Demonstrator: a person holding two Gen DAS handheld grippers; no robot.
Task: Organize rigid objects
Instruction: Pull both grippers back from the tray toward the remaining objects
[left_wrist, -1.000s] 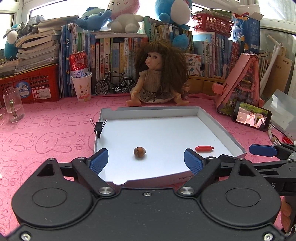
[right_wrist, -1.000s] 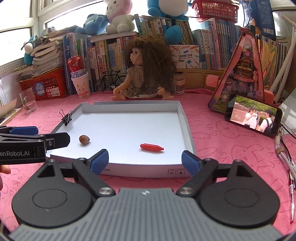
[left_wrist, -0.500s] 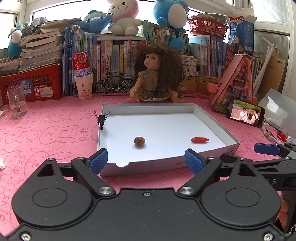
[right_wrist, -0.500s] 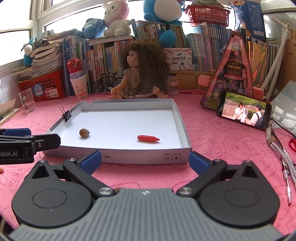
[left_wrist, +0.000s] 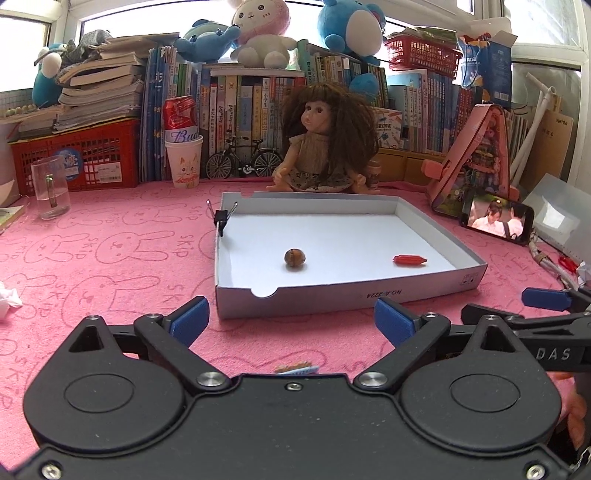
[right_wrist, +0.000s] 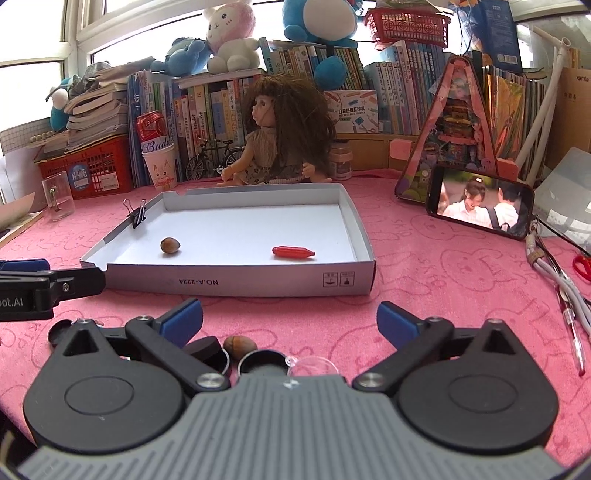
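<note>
Two claws, left and right, hang open and empty before the tray; next, likely gripping the nut beneath the right claw.

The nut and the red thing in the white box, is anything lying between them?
No. Between the nut and the red piece only bare box floor shows, in both wrist views.
</note>
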